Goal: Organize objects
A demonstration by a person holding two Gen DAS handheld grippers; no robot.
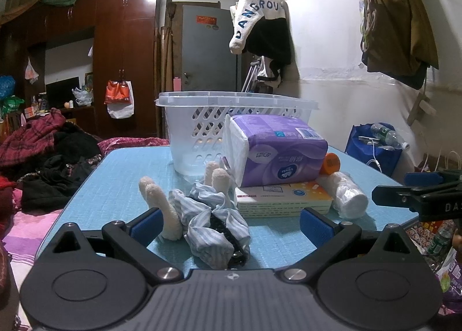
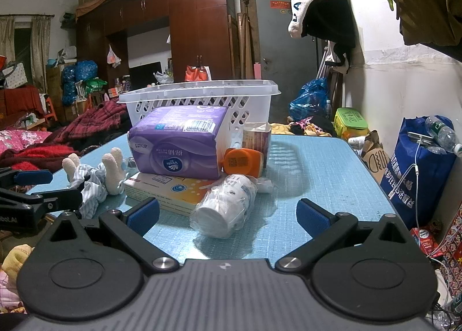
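Your left tool [image 1: 229,222] is spread wide and empty, low over the near edge of the table [image 1: 124,175]. The soft toy [image 1: 202,215] in striped cloth lies directly between and ahead of its blue pads; one cream limb touches or nearly touches the left pad, I cannot tell which.

Your right tool [image 2: 228,212] is also spread wide and empty. The wrapped stack of paper cups [image 2: 225,207] lies on its side just ahead of it, the flat end toward you.

Behind both: a purple tissue pack [image 2: 179,143] rests on a flat yellow-and-white box [image 2: 170,189]. An orange container [image 2: 241,162] sits just right of the pack, touching the cups' wrapper or very near it. A small carton [image 2: 257,136] stands behind the orange container. The white lattice basket [image 2: 202,94] stands at the far side of the table, upright, behind the pack.

Open room: the right half of the table is bare up to its right edge. Left of the toy the surface is also bare. Beyond the left edge lies a bed heaped with clothes [image 1: 43,157]; beyond the right edge, a blue bag [image 2: 418,163] stands by the wall.

In the left view your right tool [image 1: 415,195] shows at the right margin.
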